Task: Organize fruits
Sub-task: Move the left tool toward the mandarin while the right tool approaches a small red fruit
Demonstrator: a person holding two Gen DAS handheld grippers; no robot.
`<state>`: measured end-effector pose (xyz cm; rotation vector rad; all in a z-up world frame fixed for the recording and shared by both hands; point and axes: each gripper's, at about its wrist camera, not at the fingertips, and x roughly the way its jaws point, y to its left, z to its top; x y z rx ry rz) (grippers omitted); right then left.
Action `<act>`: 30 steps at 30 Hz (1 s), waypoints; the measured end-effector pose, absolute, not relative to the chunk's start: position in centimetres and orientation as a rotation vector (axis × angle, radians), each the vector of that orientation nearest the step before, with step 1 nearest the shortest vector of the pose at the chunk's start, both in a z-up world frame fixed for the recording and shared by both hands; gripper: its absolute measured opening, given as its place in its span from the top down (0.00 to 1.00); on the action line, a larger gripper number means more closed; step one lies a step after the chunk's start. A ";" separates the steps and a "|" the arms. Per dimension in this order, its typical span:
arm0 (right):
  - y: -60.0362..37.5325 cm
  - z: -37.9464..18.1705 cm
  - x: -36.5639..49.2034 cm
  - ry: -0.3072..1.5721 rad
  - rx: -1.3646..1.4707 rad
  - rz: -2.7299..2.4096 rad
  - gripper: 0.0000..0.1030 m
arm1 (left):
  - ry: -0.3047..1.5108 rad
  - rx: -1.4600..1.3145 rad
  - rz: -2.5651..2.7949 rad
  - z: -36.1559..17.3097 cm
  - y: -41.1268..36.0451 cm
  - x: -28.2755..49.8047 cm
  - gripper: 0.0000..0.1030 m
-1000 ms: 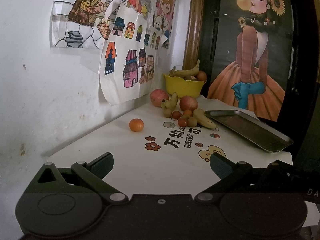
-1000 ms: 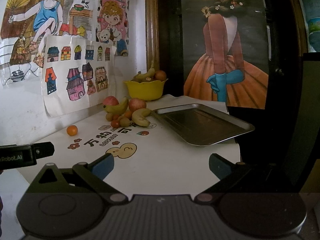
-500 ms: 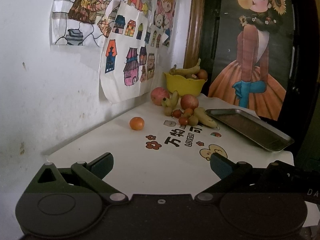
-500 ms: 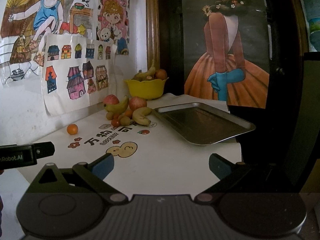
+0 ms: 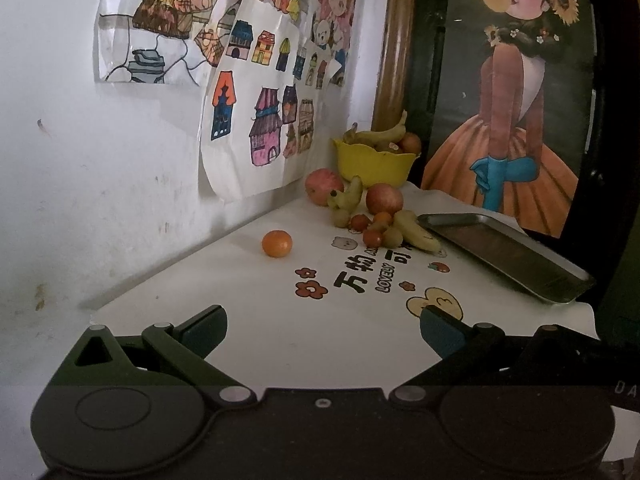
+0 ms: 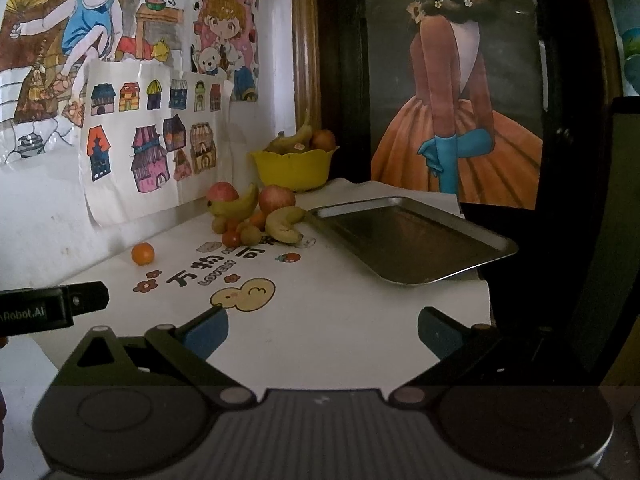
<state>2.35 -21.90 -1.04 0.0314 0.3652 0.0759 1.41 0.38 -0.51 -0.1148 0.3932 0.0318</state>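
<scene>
A pile of fruit lies at the back of the white table: two red apples, bananas and several small fruits. A lone orange sits apart to the left. An empty metal tray lies right of the pile. A yellow bowl with a banana and other fruit stands in the corner. My left gripper and right gripper are both open, empty, low over the table's near edge.
The wall with paper drawings runs along the table's left side. A framed picture of a girl stands behind the tray. The table's cloth has printed cartoons. The left gripper's body shows at the right wrist view's left edge.
Both views have shifted slightly; the fruit and tray look a little nearer. Nothing has been taken hold of, and both grippers stay open.
</scene>
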 end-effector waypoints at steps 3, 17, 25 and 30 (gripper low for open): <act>-21.9 -0.9 2.8 0.372 0.031 0.081 0.00 | 0.398 -0.116 0.035 -0.4 0.5 1.9 0.01; -20.6 0.0 7.9 0.437 -0.054 0.128 0.00 | 0.433 -0.071 0.069 0.3 1.9 6.5 0.01; -18.9 2.2 11.1 0.389 -0.140 0.223 0.00 | 0.451 -0.048 0.041 1.3 2.9 10.2 0.01; -18.0 3.2 12.8 0.361 -0.188 0.294 0.00 | 0.470 -0.050 0.025 1.5 3.3 12.1 0.01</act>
